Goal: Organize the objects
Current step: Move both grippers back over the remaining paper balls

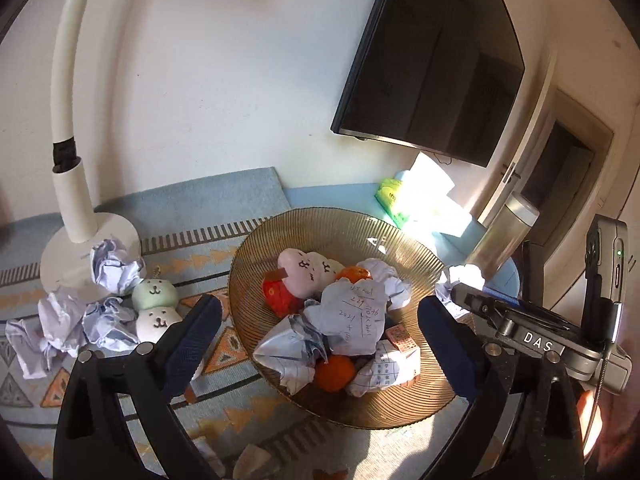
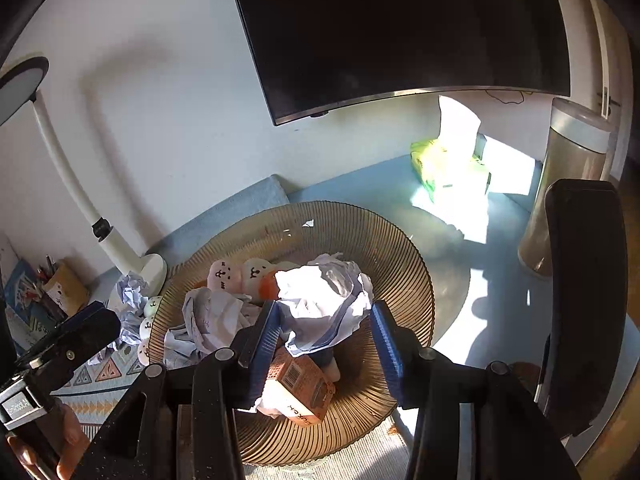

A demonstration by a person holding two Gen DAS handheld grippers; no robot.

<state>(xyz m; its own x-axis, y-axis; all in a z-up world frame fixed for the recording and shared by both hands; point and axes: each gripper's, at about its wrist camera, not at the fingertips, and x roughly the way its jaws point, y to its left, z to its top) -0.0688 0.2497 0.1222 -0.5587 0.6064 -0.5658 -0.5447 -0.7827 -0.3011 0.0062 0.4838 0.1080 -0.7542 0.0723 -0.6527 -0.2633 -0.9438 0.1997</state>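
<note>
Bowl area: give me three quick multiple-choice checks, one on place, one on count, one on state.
1. Where does the lamp stand?
A. left of the bowl
B. inside the bowl
C. on the tissue pack

2. How many oranges show in the bowl, left wrist view?
A. none
B. two
C. five

3. How are the left gripper's jaws?
A. shut on an orange
B. wide open, empty
C. shut on paper

Answers:
1. A, its base sits on the mat left of the bowl, beside crumpled paper.
2. B, one orange near the front, another orange behind the paper.
3. B, the fingers stand far apart with nothing between the pads.
</note>
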